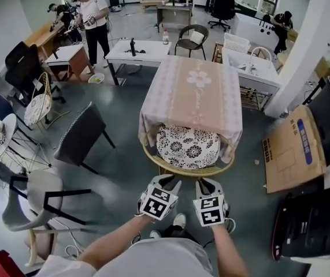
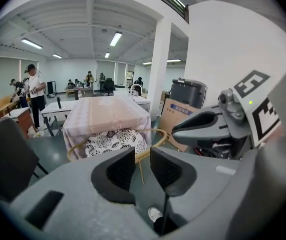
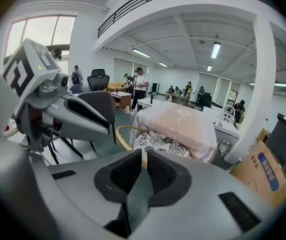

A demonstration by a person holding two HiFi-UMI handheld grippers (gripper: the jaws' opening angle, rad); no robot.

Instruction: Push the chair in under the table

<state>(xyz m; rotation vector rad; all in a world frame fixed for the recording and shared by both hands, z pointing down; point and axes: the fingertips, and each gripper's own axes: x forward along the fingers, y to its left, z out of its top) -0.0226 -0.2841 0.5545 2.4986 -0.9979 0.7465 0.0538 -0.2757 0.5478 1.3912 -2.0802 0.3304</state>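
Note:
A rattan chair (image 1: 179,169) with a black-and-white flowered cushion (image 1: 188,146) sits tucked under the near end of the table (image 1: 191,91), which has a pink cloth. Its rounded back rim faces me. Both grippers hover just short of that rim, clear of it. My left gripper (image 1: 167,182) has its jaws apart with nothing between them (image 2: 143,166). The right gripper (image 1: 209,183) shows only a narrow slit between its pads, also empty (image 3: 145,169). In both gripper views the chair (image 2: 113,140) (image 3: 160,145) lies ahead and lower.
A dark grey chair (image 1: 81,136) stands left of the table, a white chair (image 1: 43,195) nearer me. A cardboard box (image 1: 292,149) and black equipment (image 1: 315,224) lie to the right by a white pillar (image 1: 309,45). A person (image 1: 93,22) stands among desks beyond.

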